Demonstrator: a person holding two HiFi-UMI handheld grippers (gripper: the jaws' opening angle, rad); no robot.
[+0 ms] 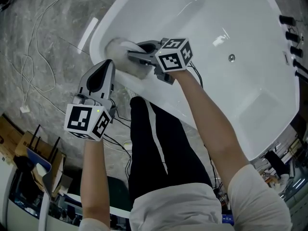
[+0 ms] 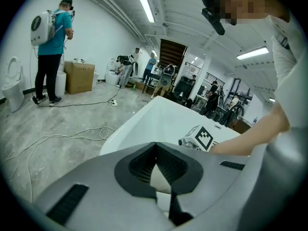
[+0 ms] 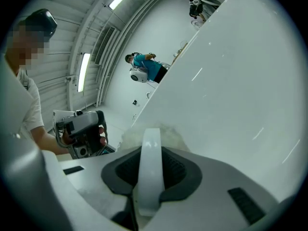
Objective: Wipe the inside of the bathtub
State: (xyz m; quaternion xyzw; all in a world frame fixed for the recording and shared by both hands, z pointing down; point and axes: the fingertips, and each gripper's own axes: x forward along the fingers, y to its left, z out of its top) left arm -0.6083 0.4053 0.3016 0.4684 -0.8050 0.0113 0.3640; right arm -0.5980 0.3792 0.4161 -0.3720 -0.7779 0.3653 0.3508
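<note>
Here, bathtub [image 1: 216, 13] lengthwise from upper-left to lower-right.

**Grey grippers, marker cubes and a white shirt**

The person wears a white short-sleeved shirt [image 1: 255, 191] and black trousers [image 1: 144, 146] with a white stripe down the side. The left gripper [image 1: 109, 63] and the right gripper [image 1: 137, 52] have smooth grey shells that taper toward the tips. Black ribbed pads [image 2: 139, 165] line the jaws. Each gripper carries a white cube [image 1: 87, 121] printed with black square markers, and a small green light [image 1: 98, 110] glows on the left one. A thin black cable [image 1: 197, 76] runs from the right gripper. A black camera [image 2: 211, 8] sits on the head.
</note>
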